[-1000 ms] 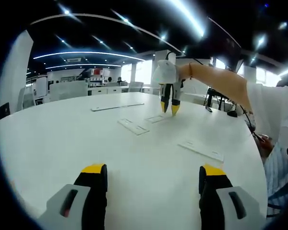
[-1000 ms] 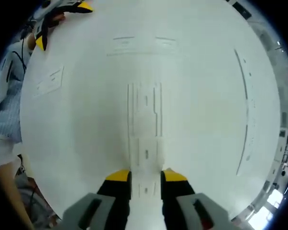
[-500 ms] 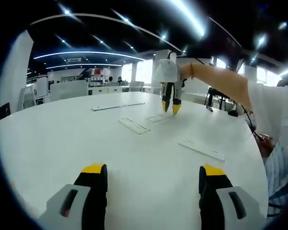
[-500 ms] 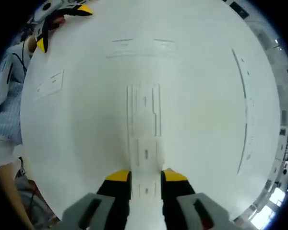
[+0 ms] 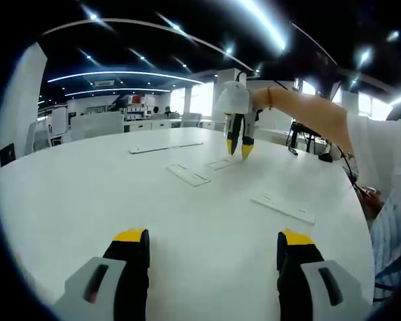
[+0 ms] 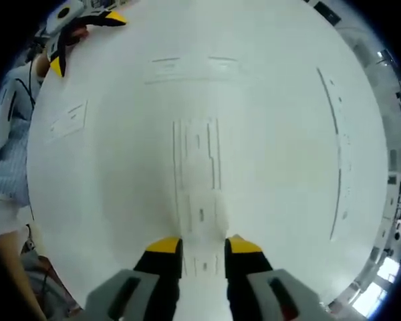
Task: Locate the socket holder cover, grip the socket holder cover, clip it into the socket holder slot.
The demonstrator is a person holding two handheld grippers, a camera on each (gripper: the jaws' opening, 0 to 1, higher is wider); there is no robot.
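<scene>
In my left gripper view, my left gripper [image 5: 214,244] sits at the bottom of the frame, its two black yellow-tipped jaws spread wide with bare tabletop between them. Past them the round white table [image 5: 87,200] runs up toward mid-frame. To the right of centre a long flat white plastic strip [image 5: 283,208] lies on it; a second flat white strip [image 5: 188,175] lies near the centre, and a longer white strip [image 5: 164,147] rests toward the far edge. At upper centre my right gripper [image 5: 237,144] points down from a bare forearm [image 5: 307,114] reaching in from the right, its yellow tips close together, just over a small flat white socket holder cover [image 5: 218,163]

In my right gripper view, my right gripper [image 6: 203,246] rises from the bottom centre, jaws narrow, with the near end of the white socket holder cover [image 6: 199,221] between the yellow tips; I cannot tell whether they press on it. Just beyond it, in line, lies the white slotted socket holder [image 6: 196,150] at mid-frame. Two faint white pieces [image 6: 194,63] lie near the top, a long thin white strip [image 6: 337,134] curves down the right side, another white strip [image 6: 68,117] is at left, and my left gripper [image 6: 70,30] shows at the upper left
</scene>
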